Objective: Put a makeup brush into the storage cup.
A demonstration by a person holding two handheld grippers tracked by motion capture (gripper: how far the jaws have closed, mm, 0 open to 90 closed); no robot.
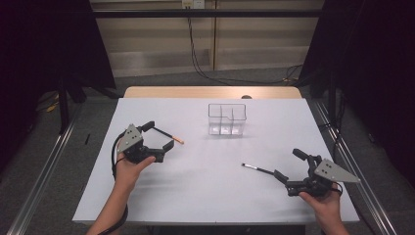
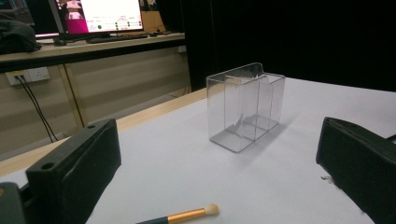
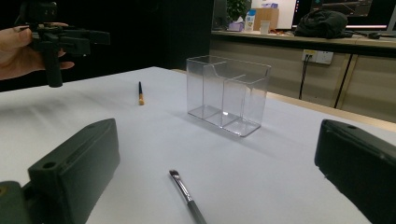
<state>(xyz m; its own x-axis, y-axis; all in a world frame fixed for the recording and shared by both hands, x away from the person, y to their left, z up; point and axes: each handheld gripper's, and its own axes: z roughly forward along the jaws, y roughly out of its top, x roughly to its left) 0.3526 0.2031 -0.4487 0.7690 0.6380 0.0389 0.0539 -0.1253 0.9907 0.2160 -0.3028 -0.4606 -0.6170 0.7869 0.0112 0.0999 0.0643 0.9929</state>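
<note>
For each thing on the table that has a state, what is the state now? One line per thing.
left gripper: open, holds nothing, jaws on either side of the gold-ferrule brush
right gripper: open, holds nothing, near the dark brush
gold-ferrule brush: lying flat on the table, not gripped
dark brush: lying flat on the table, not gripped
clear organizer: upright, compartments empty

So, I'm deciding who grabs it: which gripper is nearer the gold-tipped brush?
Left. The left gripper straddles the brush; the right gripper is far across the table.
</note>
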